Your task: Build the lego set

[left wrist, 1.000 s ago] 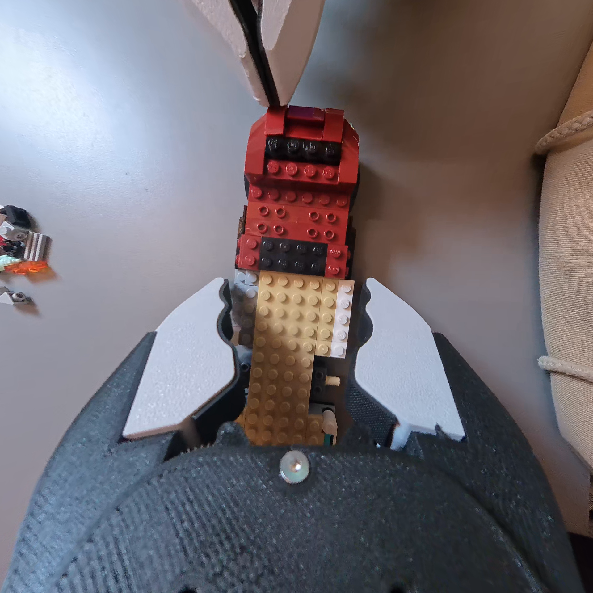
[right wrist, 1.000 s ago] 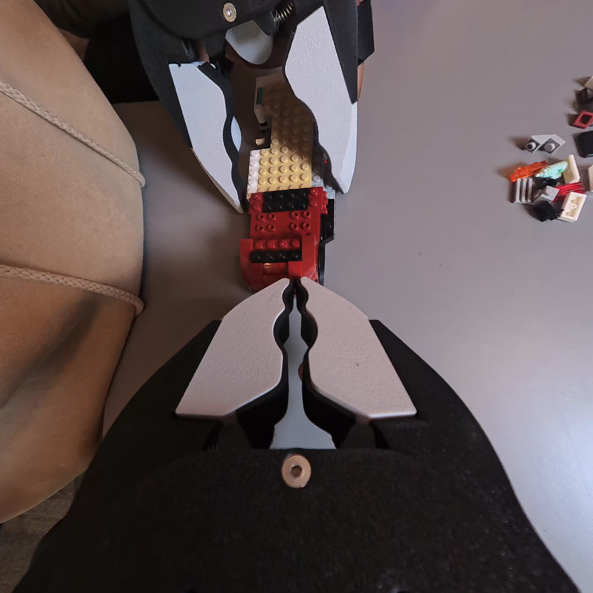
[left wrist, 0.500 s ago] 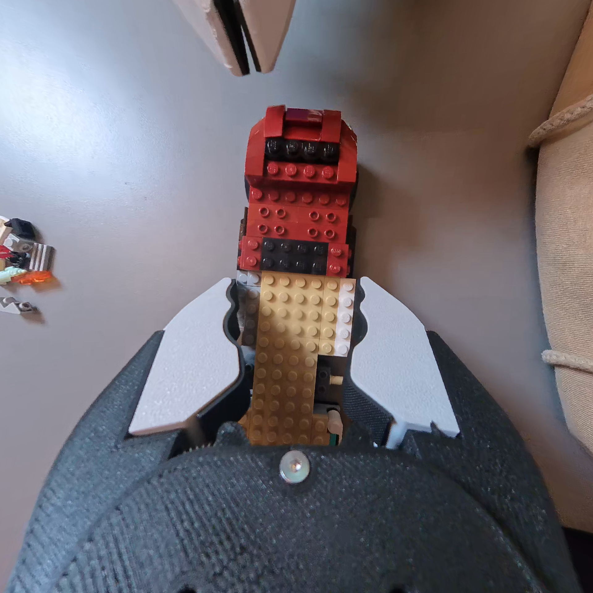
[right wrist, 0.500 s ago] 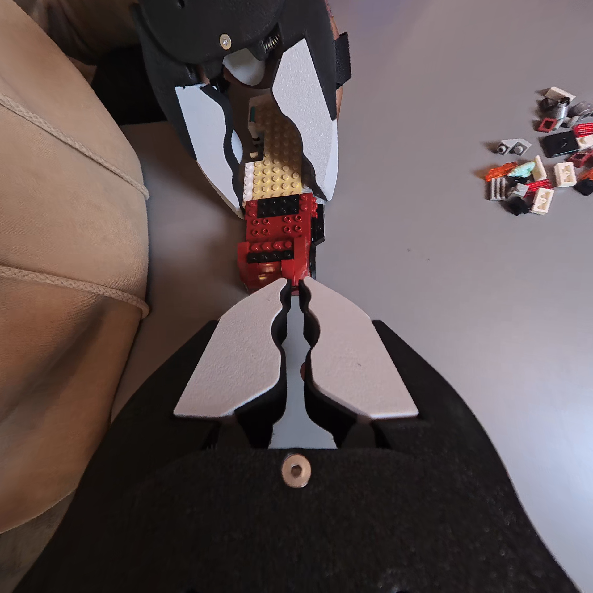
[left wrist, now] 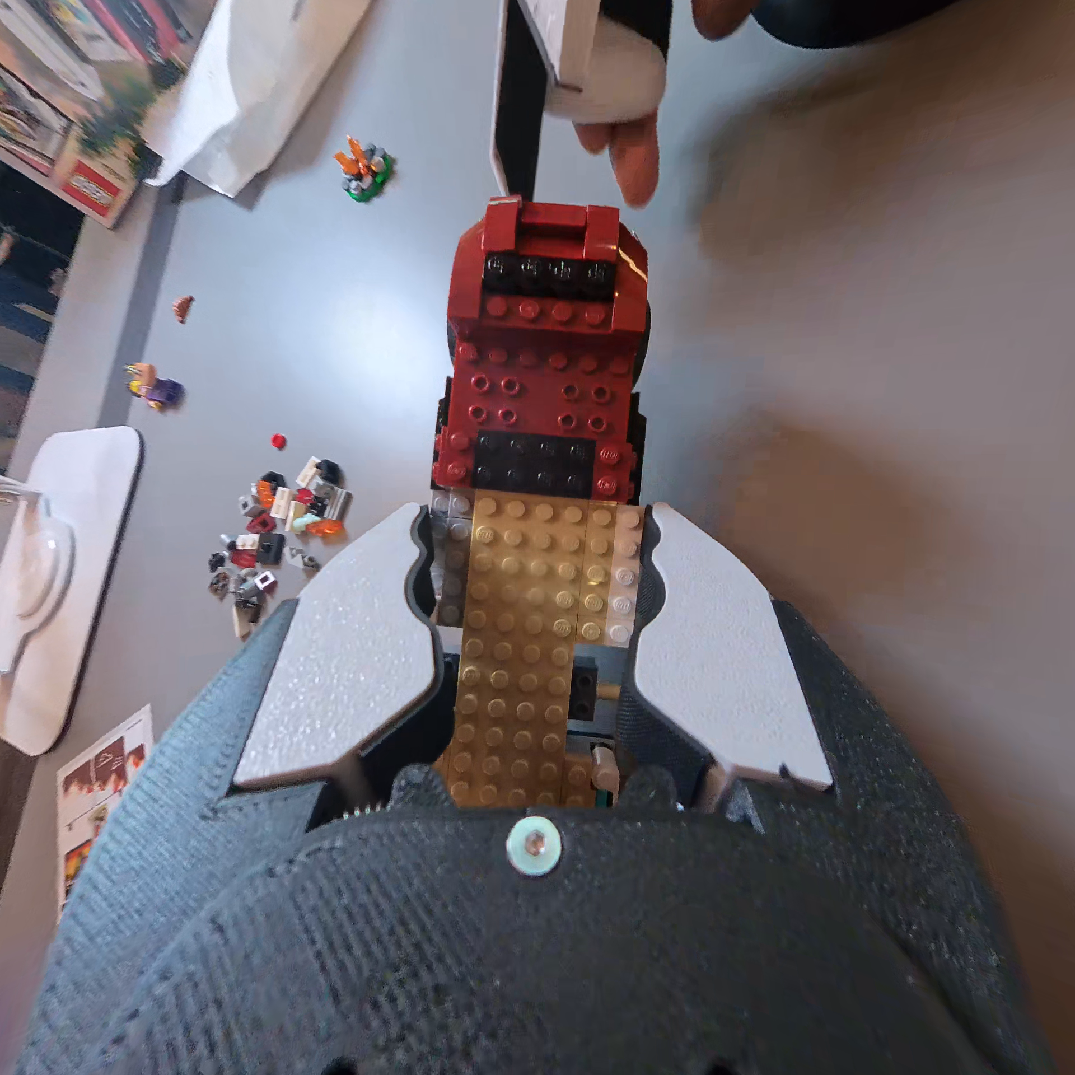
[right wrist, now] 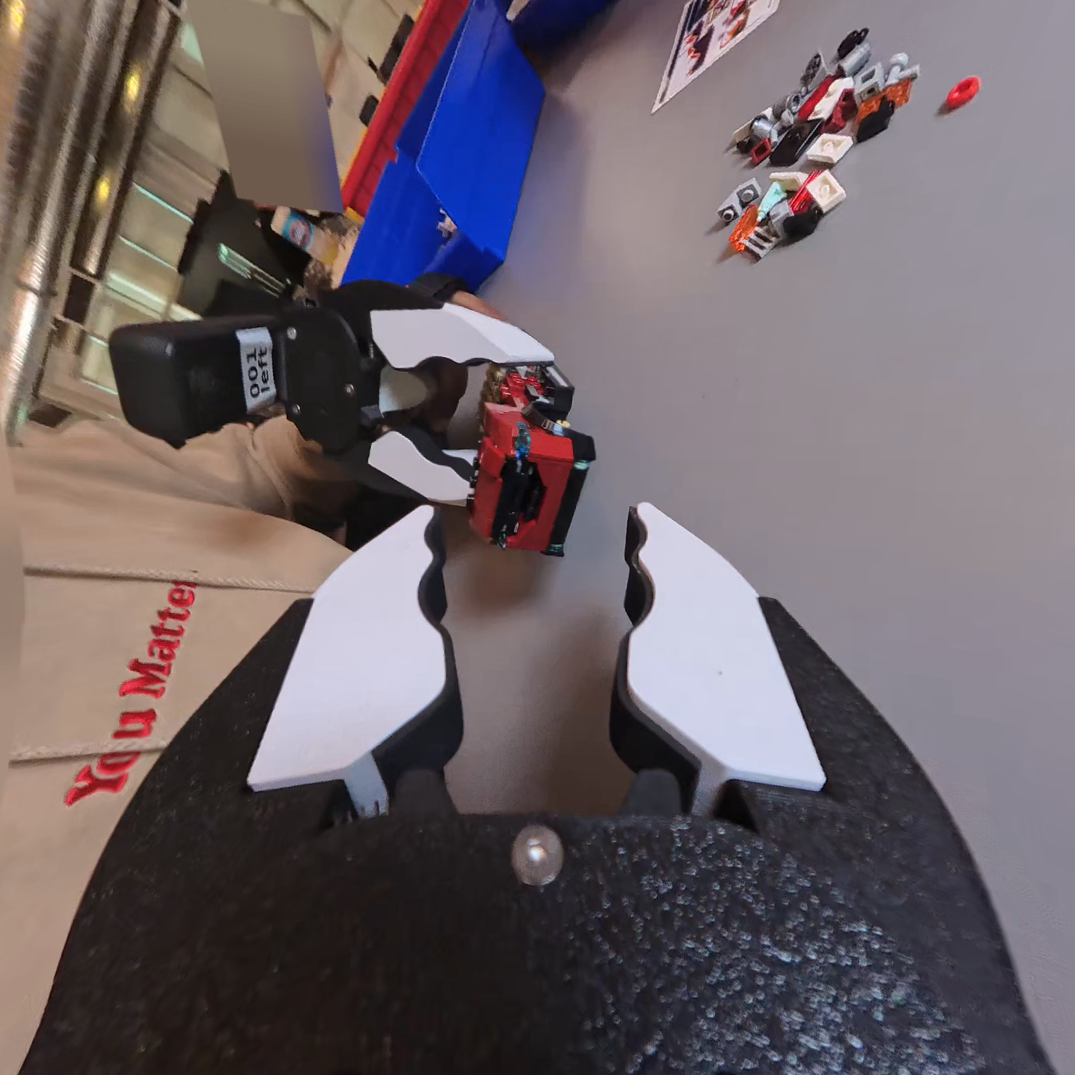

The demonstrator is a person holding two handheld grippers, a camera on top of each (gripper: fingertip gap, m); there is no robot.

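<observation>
Grey table (left wrist: 872, 407): your left gripper (left wrist: 538, 558) pinches the brick-built model (left wrist: 544, 372) by its tan deck, red end presented; right gripper (right wrist: 532, 523) spread, empty, just short of it.

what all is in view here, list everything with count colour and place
brick model: one, dark red and black front, tan studded rear, lifted over the table, clamped at its tan end
loose bricks: one small pile, mixed red, black, white, orange, on the table
red round piece: one, beside the pile
small builds: two, one orange and green, one purple, on the table
instruction sheet: one, printed
blue bins: blue, table's far edge
table: grey
left tool: pads pressed on the model's sides
right tool: open, empty, just short of the model's red end
</observation>
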